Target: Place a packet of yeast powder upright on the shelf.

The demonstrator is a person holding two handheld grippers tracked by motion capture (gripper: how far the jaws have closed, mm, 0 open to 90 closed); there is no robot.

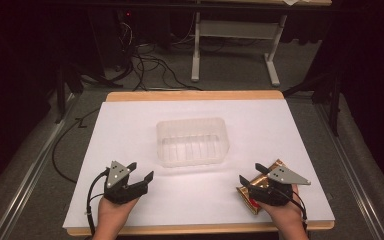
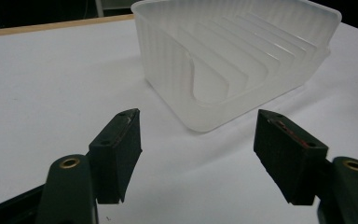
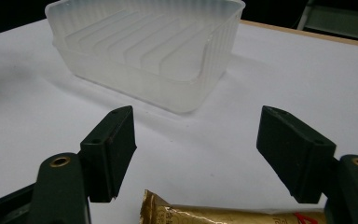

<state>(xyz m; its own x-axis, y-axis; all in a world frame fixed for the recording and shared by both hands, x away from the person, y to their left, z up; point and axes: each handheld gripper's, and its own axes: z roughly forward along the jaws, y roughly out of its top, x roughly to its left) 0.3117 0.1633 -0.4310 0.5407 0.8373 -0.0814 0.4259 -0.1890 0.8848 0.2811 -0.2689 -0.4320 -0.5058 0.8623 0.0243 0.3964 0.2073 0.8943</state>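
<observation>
A clear ribbed plastic tub (image 1: 193, 141) stands empty in the middle of the white sheet. A gold foil packet (image 1: 252, 197) with a red mark lies at the front right, partly under my right gripper (image 1: 251, 175), which is open above it. In the right gripper view the packet's end (image 3: 214, 213) lies low between the jaws, touching neither pad, with the tub (image 3: 149, 51) farther ahead. My left gripper (image 1: 141, 171) sits at the front left, open and holding nothing. Its own view has the left gripper (image 2: 198, 142) facing the tub's (image 2: 233, 60) near corner.
The white sheet (image 1: 130, 125) covers a wooden table (image 1: 195, 95) whose edge shows at the back and front. Beyond the table are a white frame's legs (image 1: 196, 55) and cables (image 1: 150, 65) on the grey floor. A metal rail (image 1: 360, 185) runs along each side.
</observation>
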